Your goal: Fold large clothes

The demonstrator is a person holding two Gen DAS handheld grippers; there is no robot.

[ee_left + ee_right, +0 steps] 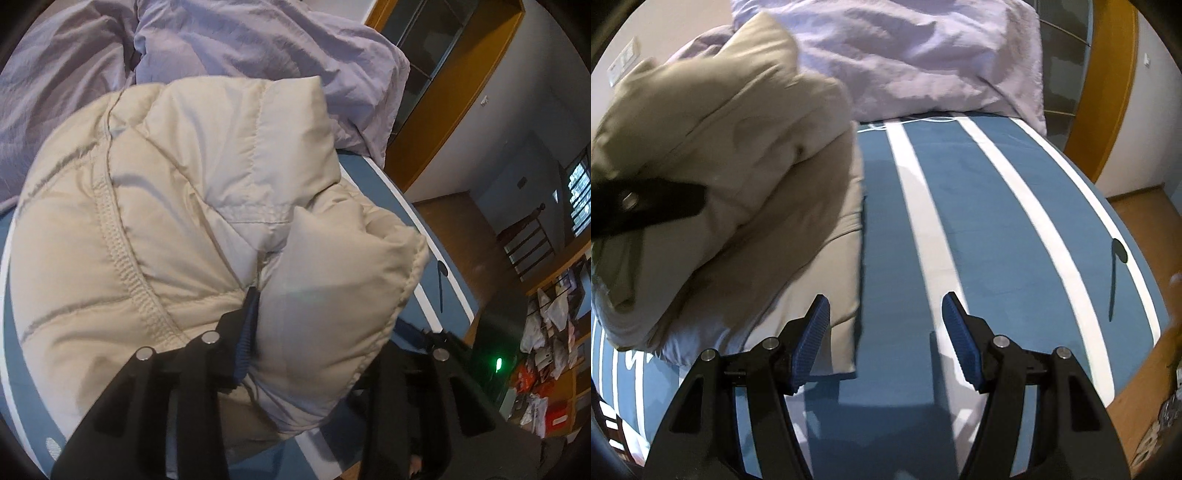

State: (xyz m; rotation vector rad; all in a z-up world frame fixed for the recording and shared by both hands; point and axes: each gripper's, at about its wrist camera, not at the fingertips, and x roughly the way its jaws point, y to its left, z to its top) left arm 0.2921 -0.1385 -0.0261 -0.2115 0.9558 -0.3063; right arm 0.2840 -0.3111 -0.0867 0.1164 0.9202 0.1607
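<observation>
A beige puffer jacket (177, 206) lies bunched on the blue-and-white striped bed (997, 206). In the left wrist view a puffy fold of it fills the gap of my left gripper (325, 314); the blue left pad (246, 332) presses into the fabric, and the other finger is mostly hidden behind the fold. From the right wrist view the jacket (731, 147) is heaped up at the left, with one black finger of the left gripper (646, 206) against it. My right gripper (886, 299) stands open and empty over the sheet, just right of the jacket's flat lower edge.
Crumpled lilac bedding (923, 59) lies across the head of the bed. The bed's edge runs along the right, with wooden floor (1145, 236) beyond. A small dark object (1119, 254) lies near that edge. An orange-framed cabinet (461, 92) and cluttered shelves (546, 350) stand further off.
</observation>
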